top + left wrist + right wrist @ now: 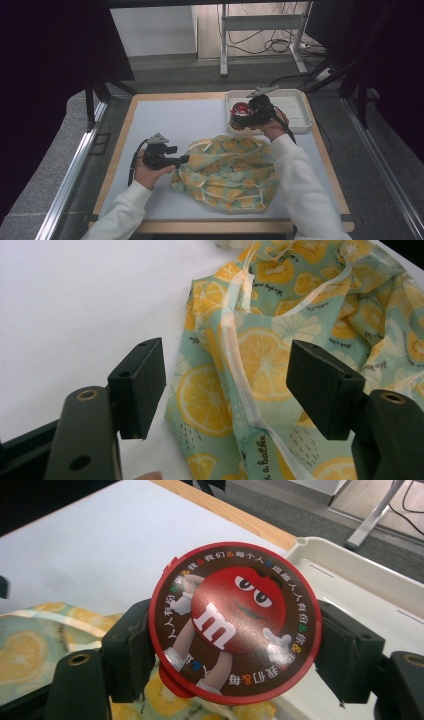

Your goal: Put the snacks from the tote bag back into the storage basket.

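A crumpled cloth bag (227,172) printed with orange slices lies on the white table, its drawstring edge showing in the left gripper view as bag (260,365). My left gripper (182,160) rests at the bag's left edge, its jaws open on either side of the hem without pressing it. My right gripper (239,120) holds a round red candy tin (235,622) with a cartoon lid, both pads against its rim. In the high view the tin (240,110) hangs over the near left corner of the white tray (300,122), just beyond the bag.
The white tray (360,587) stands at the table's back right, by the wooden table edge (175,95). Bare white tabletop (170,122) stretches left and behind the bag. Dark curtains and a metal frame with cables stand beyond the table.
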`<state>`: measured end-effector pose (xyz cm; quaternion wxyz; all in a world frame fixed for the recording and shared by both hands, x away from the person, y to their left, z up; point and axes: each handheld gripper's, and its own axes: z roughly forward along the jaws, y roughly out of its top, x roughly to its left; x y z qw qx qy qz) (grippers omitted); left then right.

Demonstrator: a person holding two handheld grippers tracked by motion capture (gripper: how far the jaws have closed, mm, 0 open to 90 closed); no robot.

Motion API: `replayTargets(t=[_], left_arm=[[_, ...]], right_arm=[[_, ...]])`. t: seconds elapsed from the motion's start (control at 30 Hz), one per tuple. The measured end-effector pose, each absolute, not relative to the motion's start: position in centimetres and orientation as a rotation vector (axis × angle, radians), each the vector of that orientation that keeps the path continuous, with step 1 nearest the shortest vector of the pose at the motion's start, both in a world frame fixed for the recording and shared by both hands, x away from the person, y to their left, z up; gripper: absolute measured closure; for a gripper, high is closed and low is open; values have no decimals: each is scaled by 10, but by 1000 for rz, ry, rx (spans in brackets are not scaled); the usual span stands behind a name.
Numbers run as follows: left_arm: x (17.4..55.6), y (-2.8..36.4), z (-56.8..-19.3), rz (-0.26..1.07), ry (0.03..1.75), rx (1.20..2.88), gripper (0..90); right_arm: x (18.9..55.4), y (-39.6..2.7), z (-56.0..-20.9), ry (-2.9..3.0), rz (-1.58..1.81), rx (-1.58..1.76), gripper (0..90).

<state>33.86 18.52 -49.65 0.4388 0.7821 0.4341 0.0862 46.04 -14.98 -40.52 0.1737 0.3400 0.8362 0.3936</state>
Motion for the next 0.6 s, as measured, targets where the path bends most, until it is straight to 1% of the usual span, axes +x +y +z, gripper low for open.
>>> replayTargets(t=[0.33,0.6], left_arm=[[338,185,-495,215,1076,1940,321],[338,185,-496,216,1074,1944,320]], right_arm=[[483,-154,-415,2358,1077,1014,257],[494,-155,-425,2350,1069,1046,257]])
